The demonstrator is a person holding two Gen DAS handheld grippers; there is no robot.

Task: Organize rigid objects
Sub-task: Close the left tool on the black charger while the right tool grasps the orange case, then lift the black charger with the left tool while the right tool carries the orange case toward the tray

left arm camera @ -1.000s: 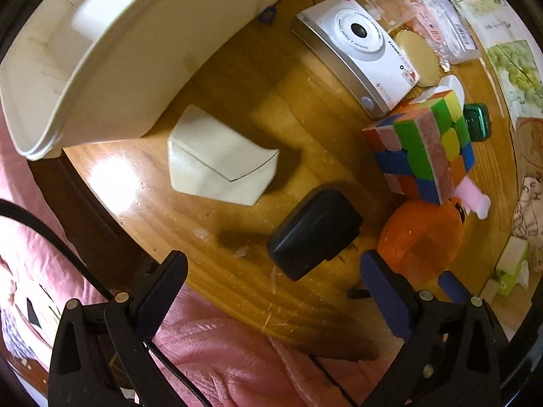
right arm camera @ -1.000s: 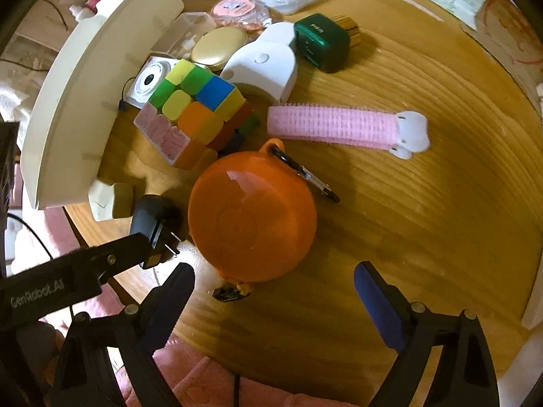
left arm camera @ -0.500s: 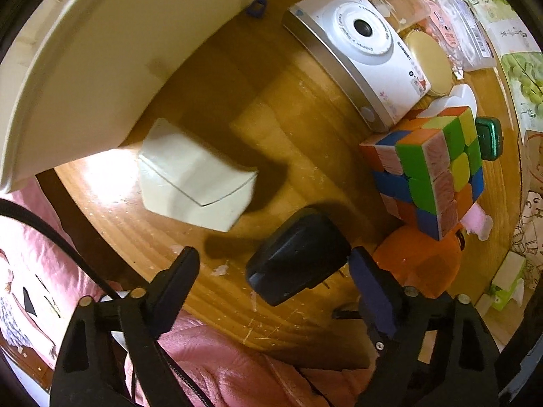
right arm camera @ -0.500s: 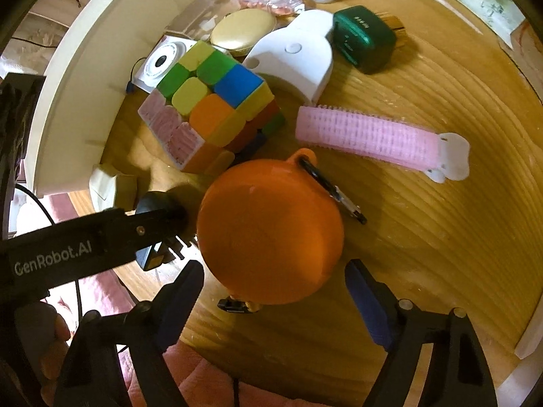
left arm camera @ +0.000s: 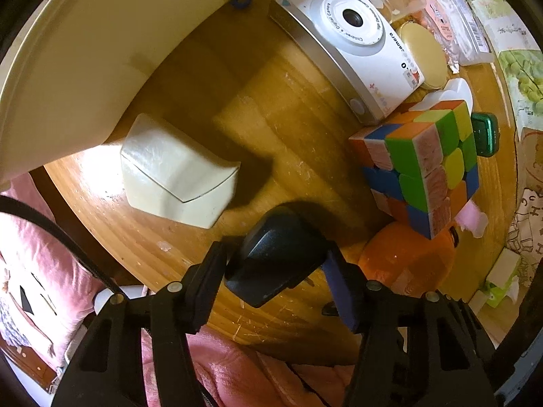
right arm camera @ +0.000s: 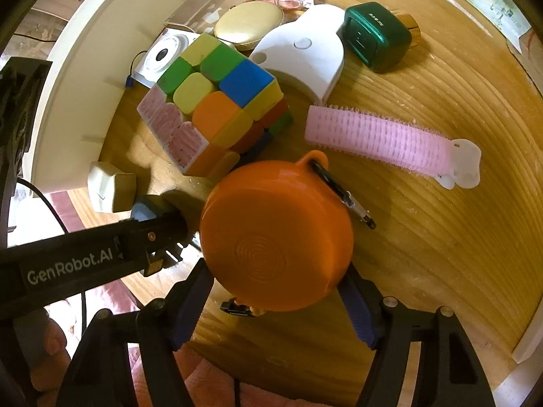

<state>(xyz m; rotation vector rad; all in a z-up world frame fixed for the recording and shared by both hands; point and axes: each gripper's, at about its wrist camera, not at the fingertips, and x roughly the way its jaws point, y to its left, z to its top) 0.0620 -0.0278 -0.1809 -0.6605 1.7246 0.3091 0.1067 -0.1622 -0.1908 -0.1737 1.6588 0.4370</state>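
Observation:
My left gripper (left arm camera: 276,269) is shut on a black plug adapter (left arm camera: 281,254) at the near edge of the round wooden tray (left arm camera: 278,108). My right gripper (right arm camera: 276,300) has closed around a round orange case (right arm camera: 276,234) with a carabiner clip (right arm camera: 346,196); its jaws touch both sides. The left gripper (right arm camera: 159,224) also shows in the right wrist view, left of the orange case. A colourful puzzle cube (right arm camera: 213,105) stands just behind the case. It also shows in the left wrist view (left arm camera: 424,166).
On the tray: a cream box (left arm camera: 176,176), white toy camera (left arm camera: 349,40), gold compact (right arm camera: 249,25), white curved piece (right arm camera: 305,61), green box (right arm camera: 376,35), pink hair roller clip (right arm camera: 383,139). A white tray wall (right arm camera: 85,78) curves along the left. Pink cloth (left arm camera: 237,373) lies below.
Both grippers moved forward and closed: the left onto the black adapter, the right around the orange case.

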